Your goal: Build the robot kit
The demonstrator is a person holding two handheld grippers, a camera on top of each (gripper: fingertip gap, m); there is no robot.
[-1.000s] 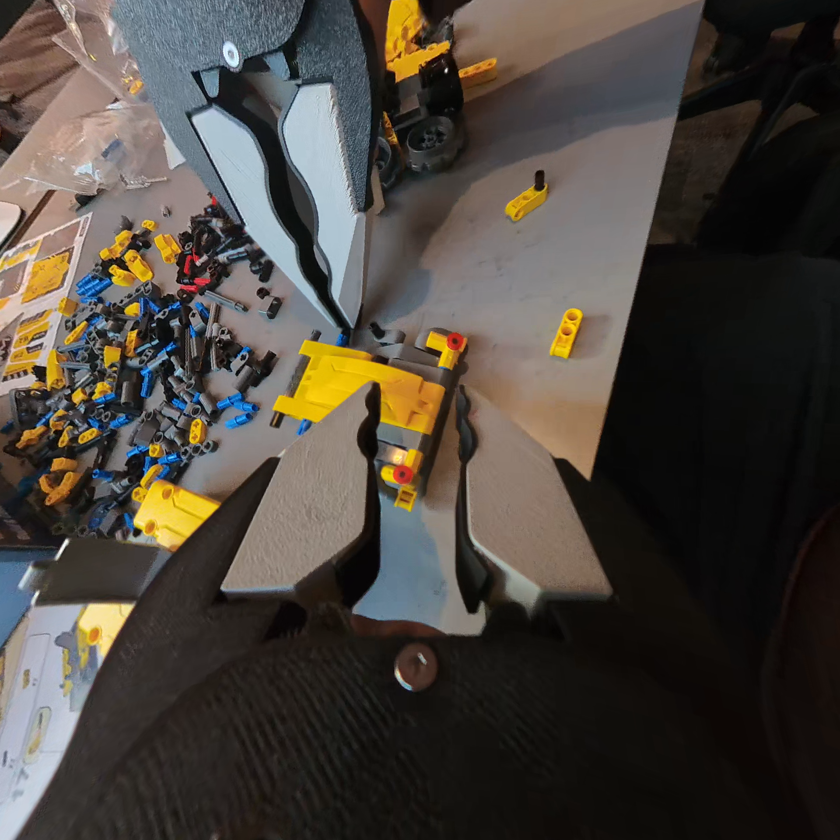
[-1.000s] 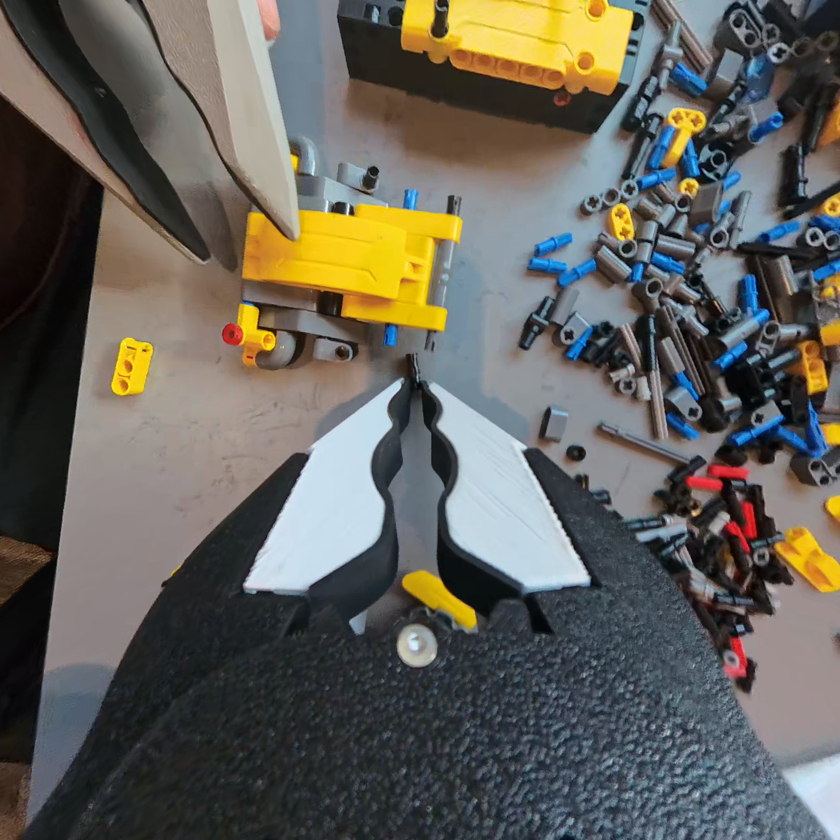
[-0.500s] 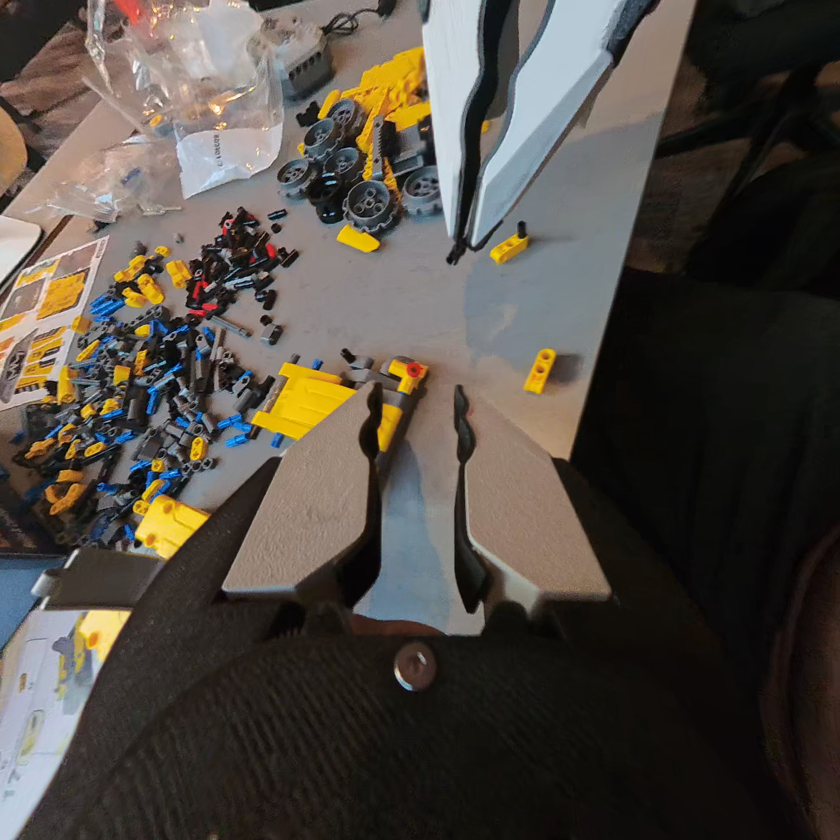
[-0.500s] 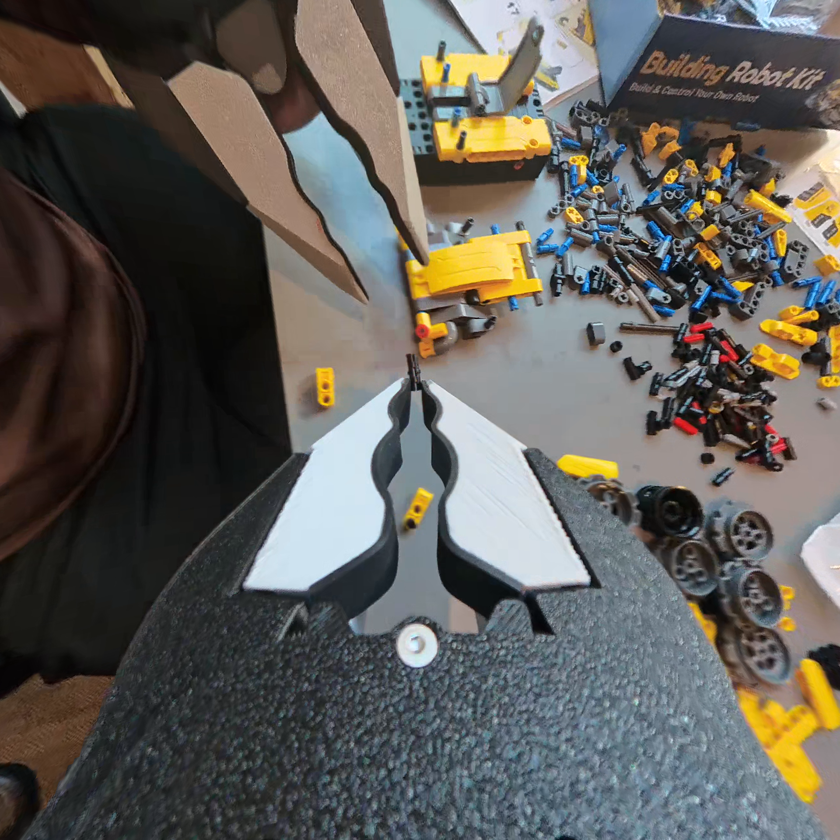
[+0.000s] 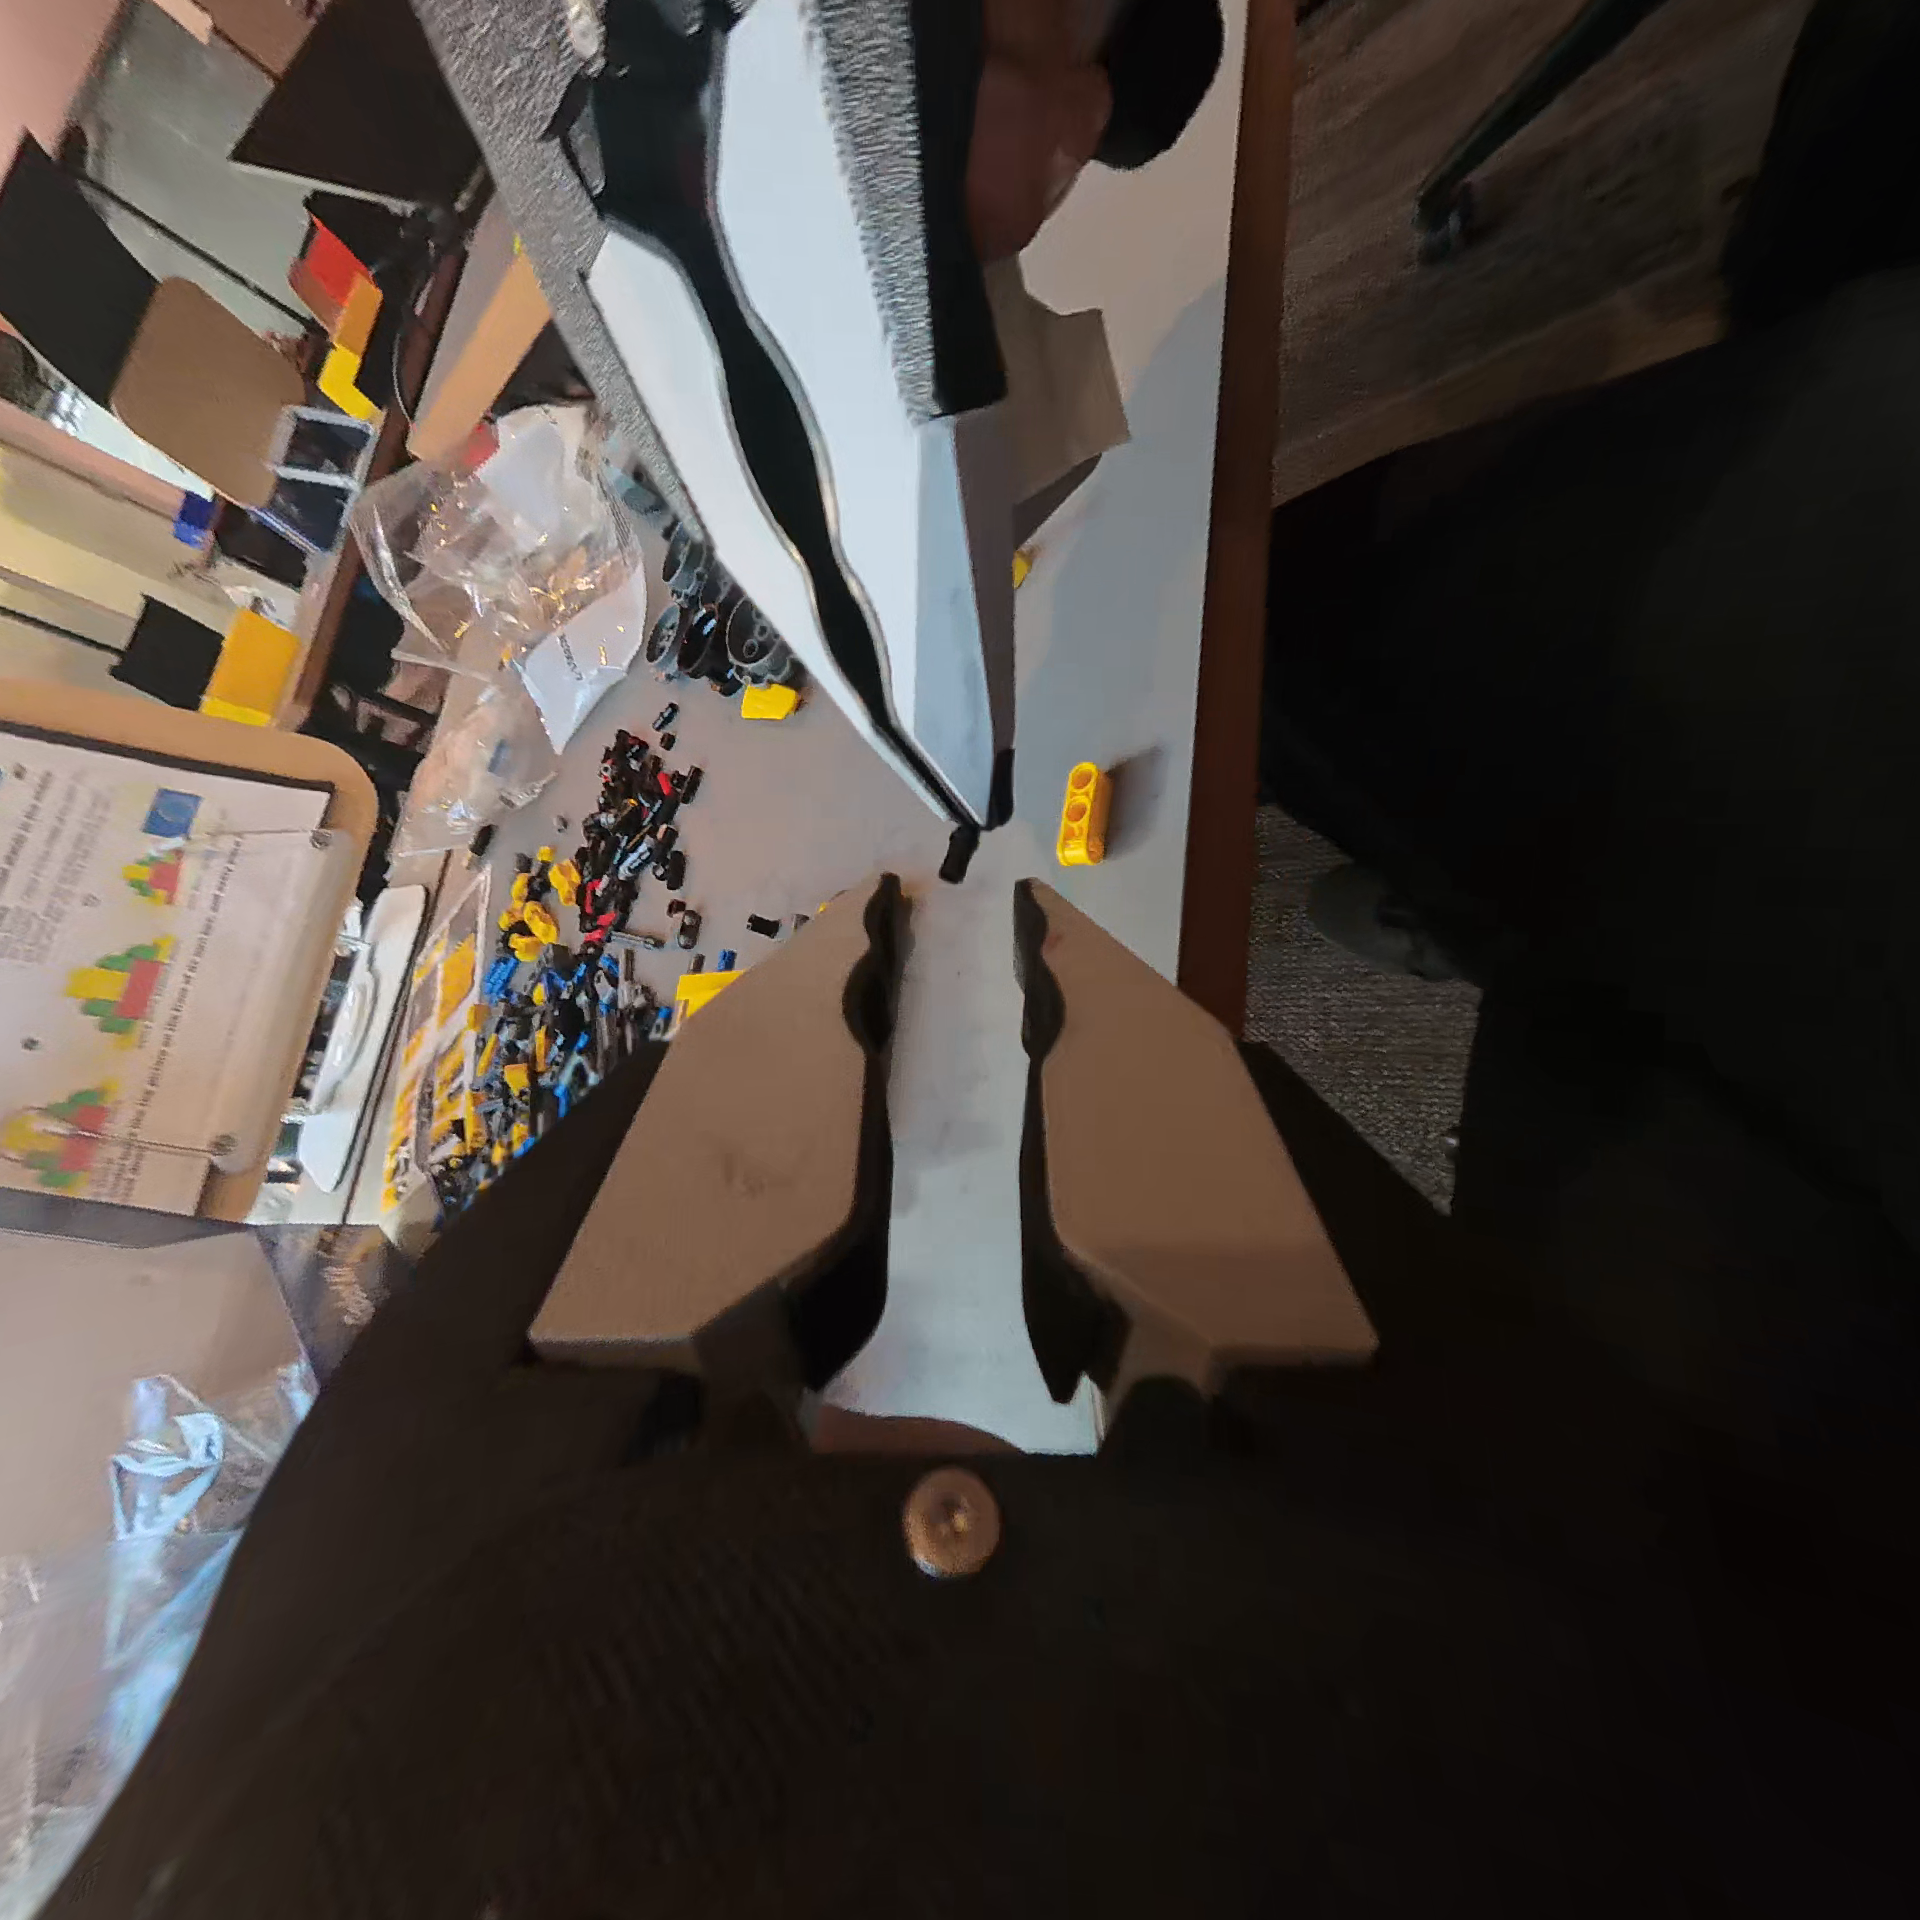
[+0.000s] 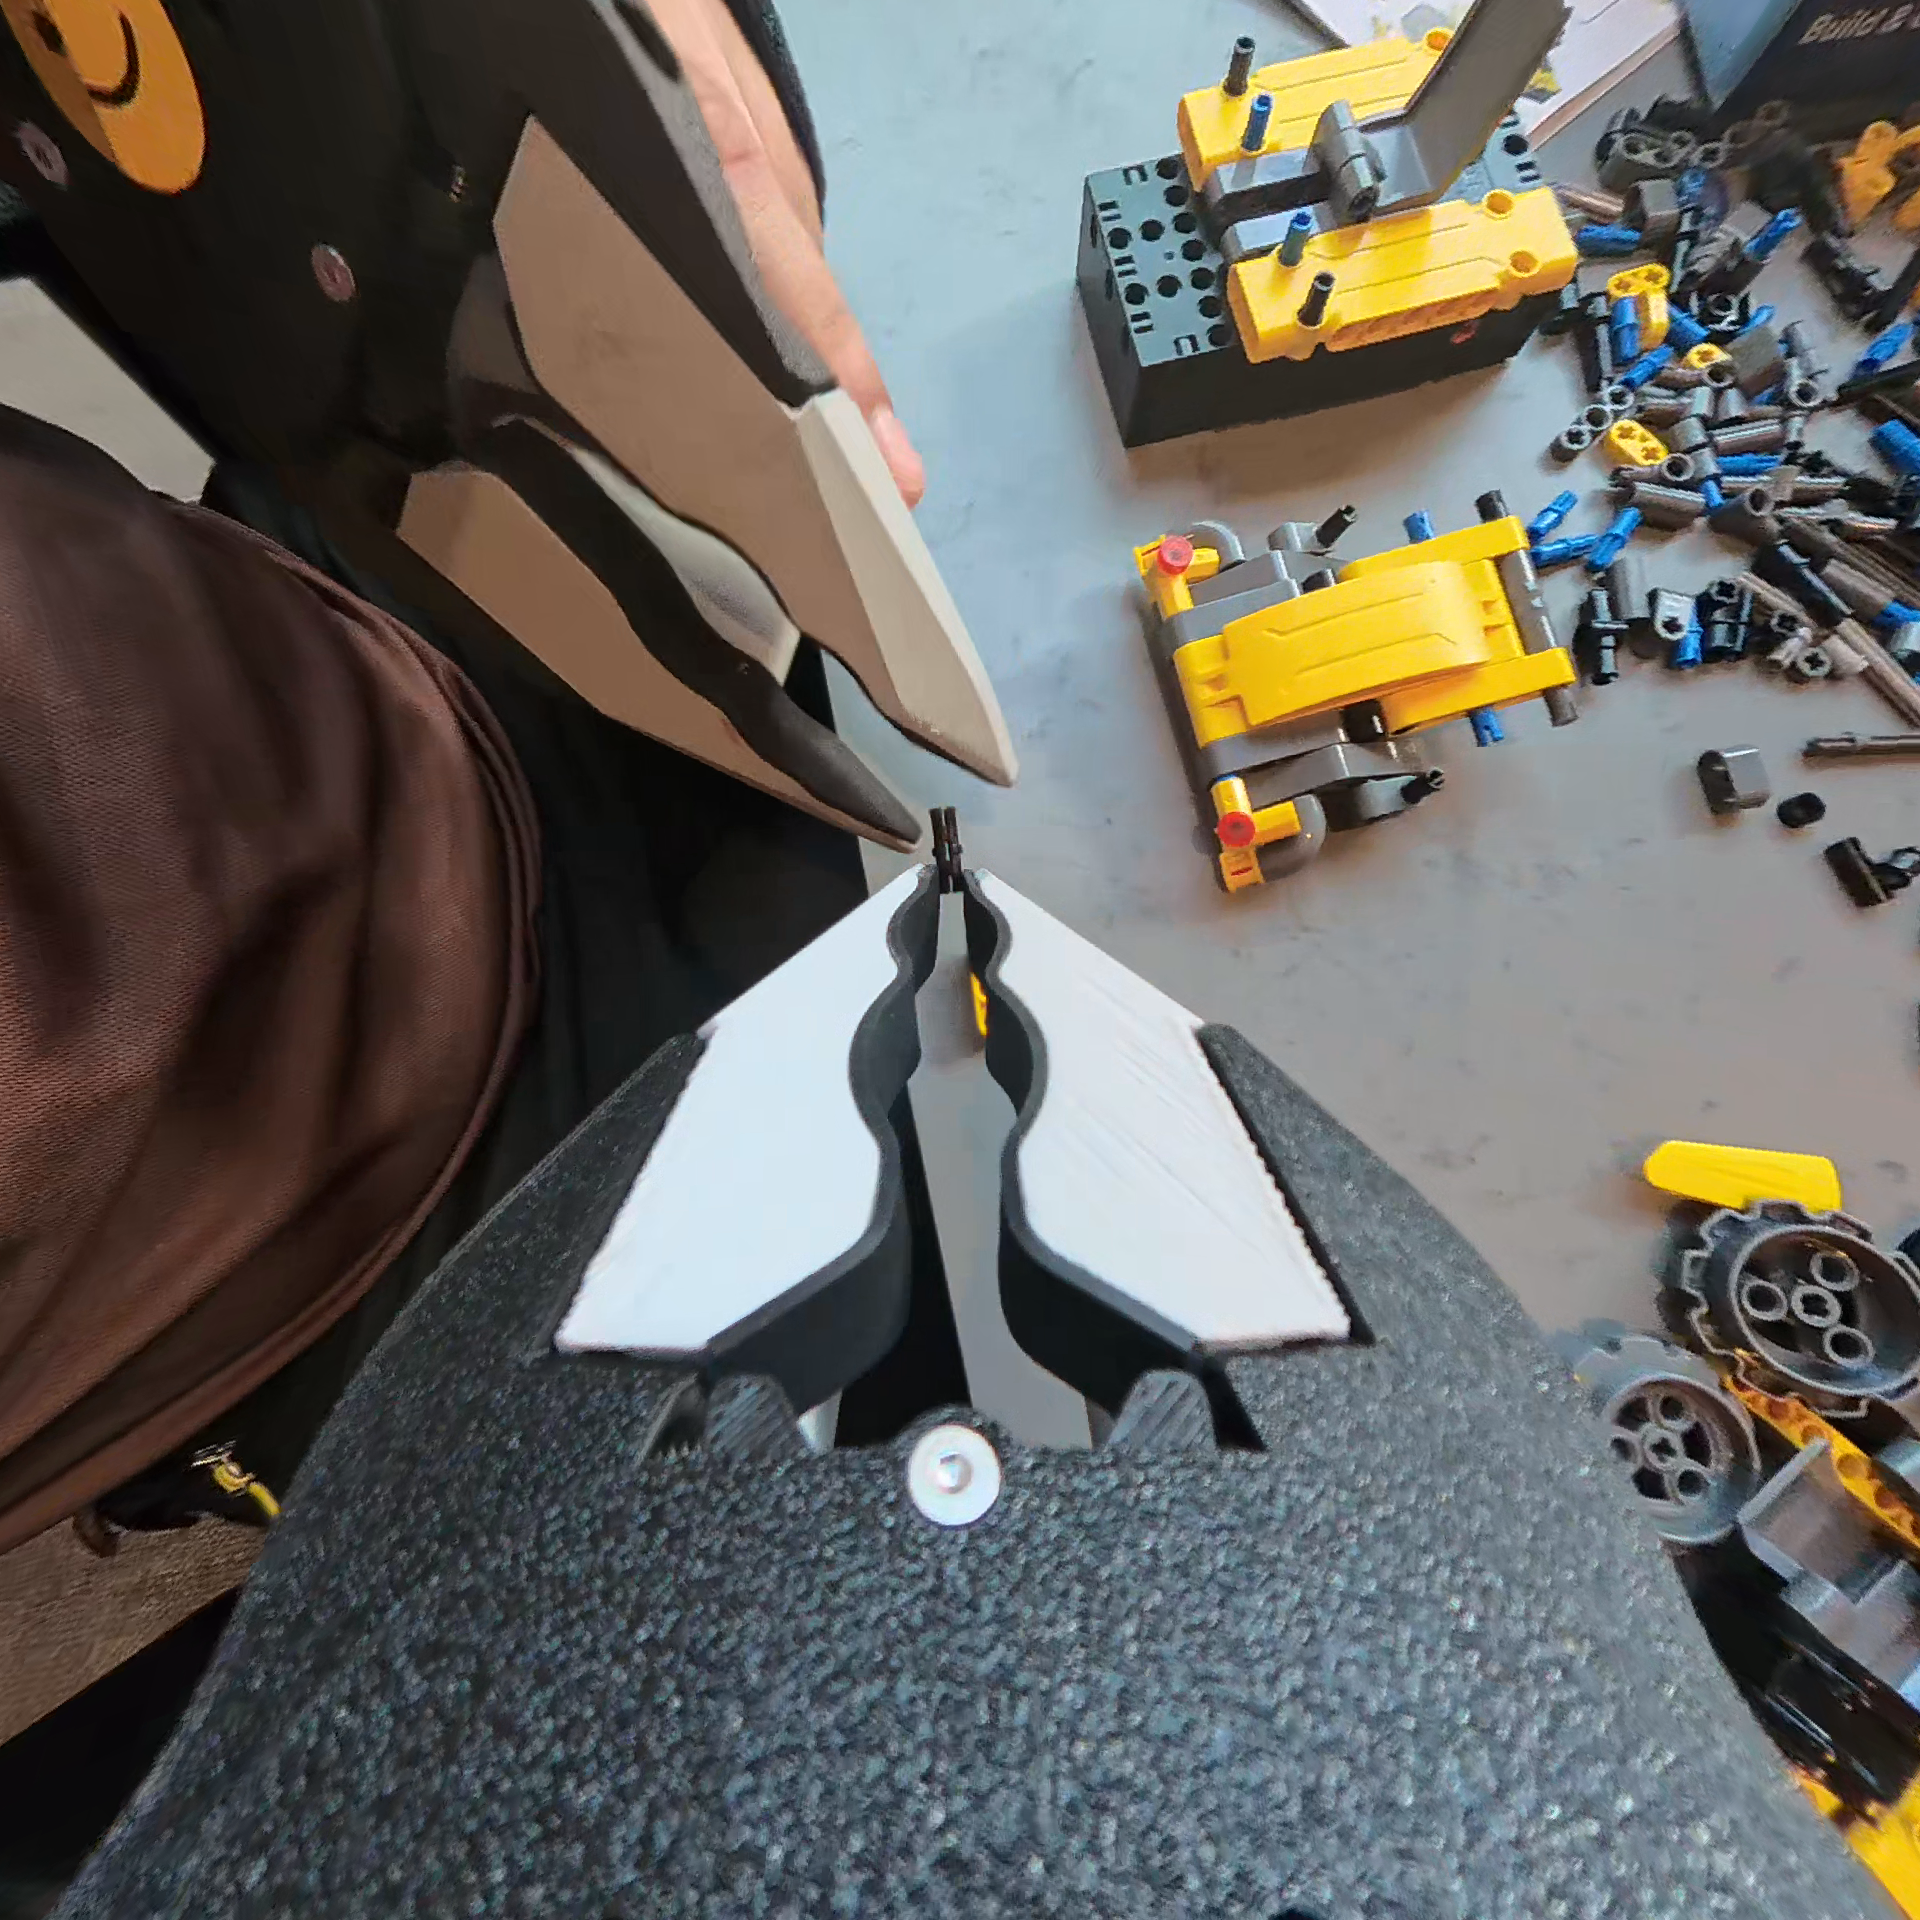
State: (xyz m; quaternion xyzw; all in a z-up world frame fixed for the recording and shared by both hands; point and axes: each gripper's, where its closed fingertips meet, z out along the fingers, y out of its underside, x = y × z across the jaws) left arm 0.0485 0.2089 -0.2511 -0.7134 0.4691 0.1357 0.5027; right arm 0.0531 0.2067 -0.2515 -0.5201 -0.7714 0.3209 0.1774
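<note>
Loose parts pile (image 5: 551, 997) blurred, partly behind left gripper (image 5: 951, 904). Wheels (image 6: 1756, 1351) cut by frame edge. Yellow beam (image 6: 978, 1003) mostly hidden between right gripper (image 6: 948, 883) fingers.

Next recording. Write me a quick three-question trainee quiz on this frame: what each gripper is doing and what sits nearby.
1. True or false: the left gripper is shut on a part.
2. What does the right gripper pinch? A) small black pin B) blue pin C) wheel
3. Fill in: on the grey table, the assembly nearest the grippers is yellow and ____.

Key: 1 false, its jaws stand apart and empty; 2 A; 3 grey.
</note>
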